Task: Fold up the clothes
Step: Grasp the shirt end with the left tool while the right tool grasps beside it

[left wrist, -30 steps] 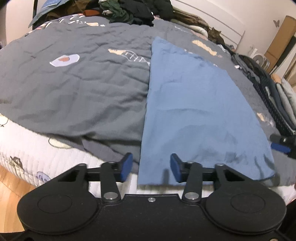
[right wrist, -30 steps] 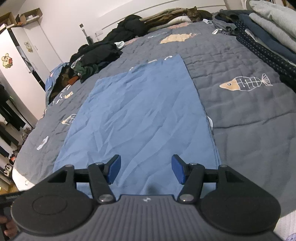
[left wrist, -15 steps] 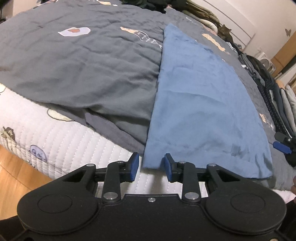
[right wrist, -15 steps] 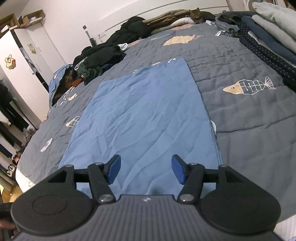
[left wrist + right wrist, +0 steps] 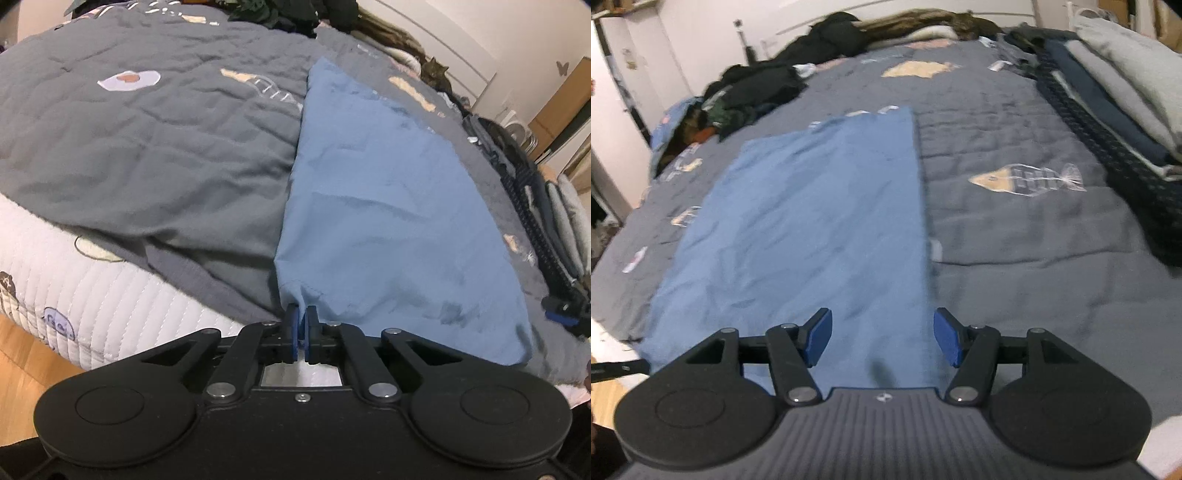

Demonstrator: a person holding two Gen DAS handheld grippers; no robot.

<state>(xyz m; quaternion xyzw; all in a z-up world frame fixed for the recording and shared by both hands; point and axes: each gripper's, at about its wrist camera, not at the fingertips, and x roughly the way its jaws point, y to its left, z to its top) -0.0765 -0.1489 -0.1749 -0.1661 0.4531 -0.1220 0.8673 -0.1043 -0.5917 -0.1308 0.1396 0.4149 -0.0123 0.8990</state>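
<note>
Left claw (image 5: 300, 316): its jaws have just closed, and the blue pads now pinch the near left corner of the blue cloth (image 5: 380, 206) at the lower middle of the left wrist view.
Right claw (image 5: 882, 338): its jaws stand apart and hold nothing; the near right edge of the blue cloth (image 5: 812, 229) lies under the gap, at the lower middle of the frame.
Blue cloth: it lies spread flat on the grey quilt (image 5: 147, 147), long side running away from the claws, with small creases.
Bed: the grey quilt (image 5: 1015, 236) has fish and egg pictures; below it, at lower left, a white mattress cover (image 5: 74, 295) shows.
Right side of the bed: folded clothes (image 5: 1115, 96) lie in a row at the upper right.
Far end: a heap of dark clothes (image 5: 768, 85) lies at the upper left, against the white wall.
Floor: wooden floor (image 5: 22, 365) shows at lower left.
</note>
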